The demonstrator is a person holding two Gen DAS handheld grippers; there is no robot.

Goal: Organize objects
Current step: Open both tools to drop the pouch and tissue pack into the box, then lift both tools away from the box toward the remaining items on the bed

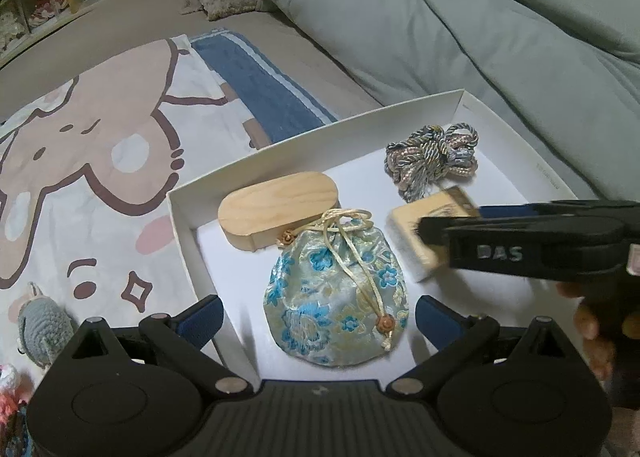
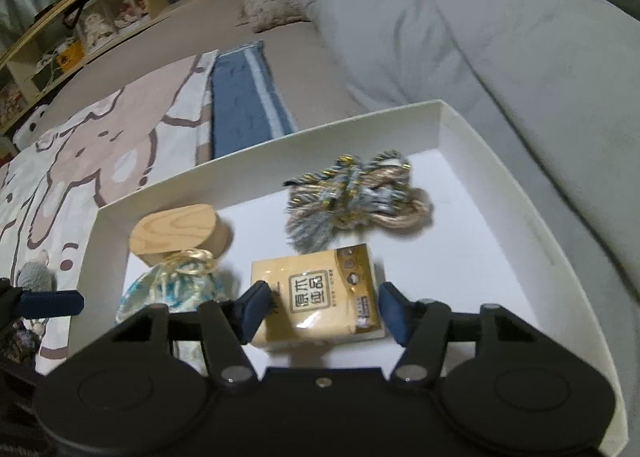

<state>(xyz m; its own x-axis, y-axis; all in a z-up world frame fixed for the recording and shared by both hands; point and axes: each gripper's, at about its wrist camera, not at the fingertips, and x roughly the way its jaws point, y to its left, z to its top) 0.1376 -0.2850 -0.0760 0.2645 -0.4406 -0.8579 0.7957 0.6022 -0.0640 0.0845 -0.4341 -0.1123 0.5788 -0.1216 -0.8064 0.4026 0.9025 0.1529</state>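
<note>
Ahead of the left gripper (image 1: 318, 317), in the left wrist view, a brocade drawstring pouch (image 1: 338, 293) is seen lying on the floor of a white box (image 1: 320, 127), between the spread, empty fingers. Beyond the pouch an oval wooden case (image 1: 276, 209) is touching its neck, and further off a coil of braided cord (image 1: 430, 159) is seen. To the right the right gripper (image 1: 428, 231) is reaching across a tissue pack (image 1: 430, 233), which is partly hidden by it.

Between the fingers of the right gripper (image 2: 320, 311), in the right wrist view, the tissue pack (image 2: 320, 297) is framed. The jaws are held apart; the left pad looks to be touching the pack's edge, while a gap is visible at the right pad. The pack appears to rest on the box floor.

If the jaws are closed off-centre, the soft pack may be crushed or twisted out sideways. If the pack is pushed left, the pouch (image 2: 172, 289) beside it may be shoved. The two grippers are near each other, so a collision is possible. The blur suggests motion, by which aim could be spoiled.
</note>
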